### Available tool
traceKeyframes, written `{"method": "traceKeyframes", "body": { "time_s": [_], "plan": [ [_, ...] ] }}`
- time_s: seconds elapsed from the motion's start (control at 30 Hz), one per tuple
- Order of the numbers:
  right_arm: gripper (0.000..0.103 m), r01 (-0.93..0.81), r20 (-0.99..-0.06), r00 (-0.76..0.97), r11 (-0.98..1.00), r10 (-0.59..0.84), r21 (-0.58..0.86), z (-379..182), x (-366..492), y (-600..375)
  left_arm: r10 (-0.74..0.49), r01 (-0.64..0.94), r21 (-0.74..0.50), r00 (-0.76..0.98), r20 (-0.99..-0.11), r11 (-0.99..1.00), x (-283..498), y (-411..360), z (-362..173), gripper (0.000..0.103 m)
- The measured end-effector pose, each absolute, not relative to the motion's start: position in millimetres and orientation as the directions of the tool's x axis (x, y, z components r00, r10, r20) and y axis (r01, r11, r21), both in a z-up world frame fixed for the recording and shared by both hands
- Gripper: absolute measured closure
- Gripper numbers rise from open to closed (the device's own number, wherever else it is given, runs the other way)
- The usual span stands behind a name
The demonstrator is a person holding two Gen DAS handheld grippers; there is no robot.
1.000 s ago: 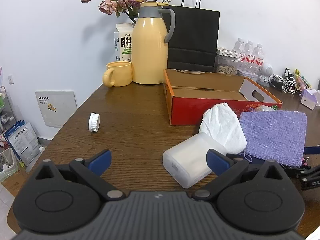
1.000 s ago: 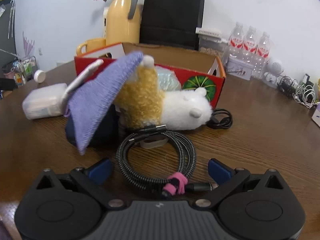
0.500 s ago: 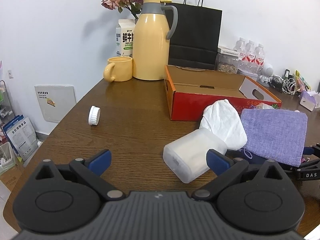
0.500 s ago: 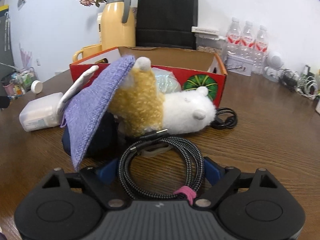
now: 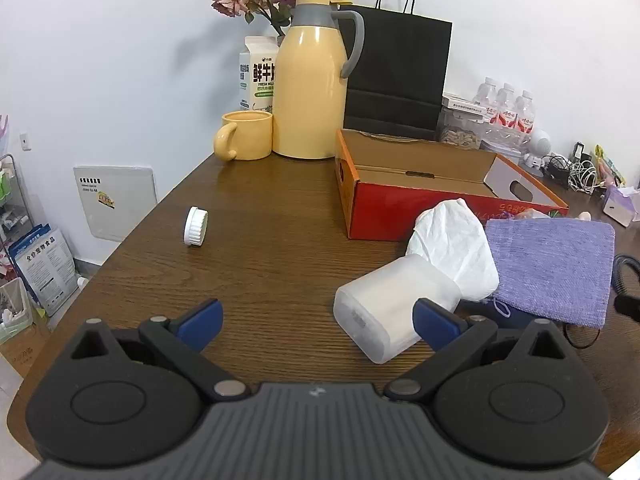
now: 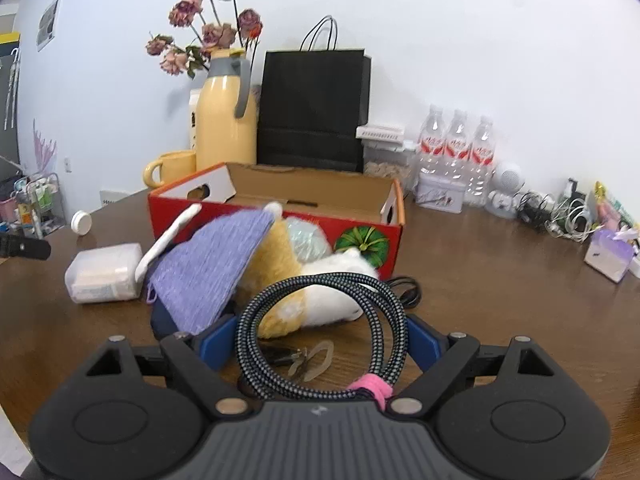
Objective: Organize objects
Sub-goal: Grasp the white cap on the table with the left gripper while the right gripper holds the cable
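So far the right claw (image 6: 322,338) pinches the coiled braided cable (image 6: 320,332), raised off the counter (image 6: 480,280). Just beyond lie the plush toy (image 6: 320,296) and purple cloth (image 6: 208,272); farther off, the red cardboard box (image 6: 280,200) looks empty. The left claw (image 5: 318,318) hovers spread, angled downward.
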State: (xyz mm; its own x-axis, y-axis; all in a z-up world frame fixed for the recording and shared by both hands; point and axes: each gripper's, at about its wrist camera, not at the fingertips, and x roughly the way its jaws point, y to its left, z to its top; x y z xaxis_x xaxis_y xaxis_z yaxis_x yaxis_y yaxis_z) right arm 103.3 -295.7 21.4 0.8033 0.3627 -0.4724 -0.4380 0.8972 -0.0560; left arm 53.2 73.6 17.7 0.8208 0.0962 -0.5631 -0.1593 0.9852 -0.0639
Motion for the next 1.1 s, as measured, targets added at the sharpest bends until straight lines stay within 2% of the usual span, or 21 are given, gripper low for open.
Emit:
{"method": "traceKeyframes", "body": {
  "time_s": [0.43,0.97,1.1],
  "plan": [
    [0.016,-0.423,-0.454,0.816,0.905,0.359,-0.043,26,113,-290,0.179,-0.237,-0.03,0.805,-0.566,0.971,72,104,12,0.0],
    [0.016,-0.369,-0.444,0.837,0.929,0.319,-0.028,28,149,-277,0.288,-0.333,0.029,0.765,-0.576,0.942,141,177,-9,0.0],
    [0.016,-0.356,-0.443,0.841,0.934,0.311,-0.02,26,155,-275,0.284,-0.325,0.034,0.767,-0.576,0.945,165,185,-15,0.014]
  ]
}}
